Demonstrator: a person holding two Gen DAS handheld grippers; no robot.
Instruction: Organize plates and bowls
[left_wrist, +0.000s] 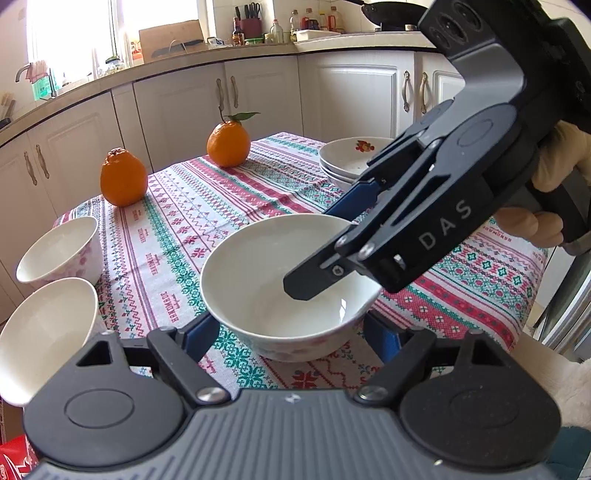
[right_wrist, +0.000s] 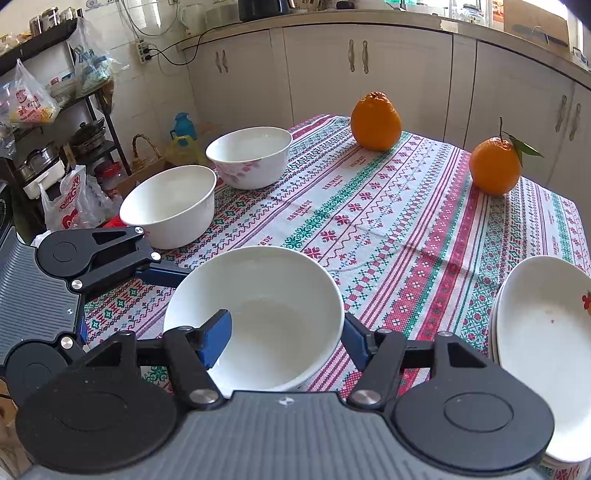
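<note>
Tablecloth (right_wrist: 388, 221) lies bare beyond the bowl (right_wrist: 258, 314); both hand-held grippers straddle its rim, spread.

Both wrist views sit low and close over the same bowl (left_wrist: 291, 284) (right_wrist: 255, 314), from opposite sides.

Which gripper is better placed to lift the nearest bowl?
Right. The right gripper already straddles the bowl's rim, one finger inside and one outside. The left gripper sits open beside that bowl, gripping nothing.
</note>
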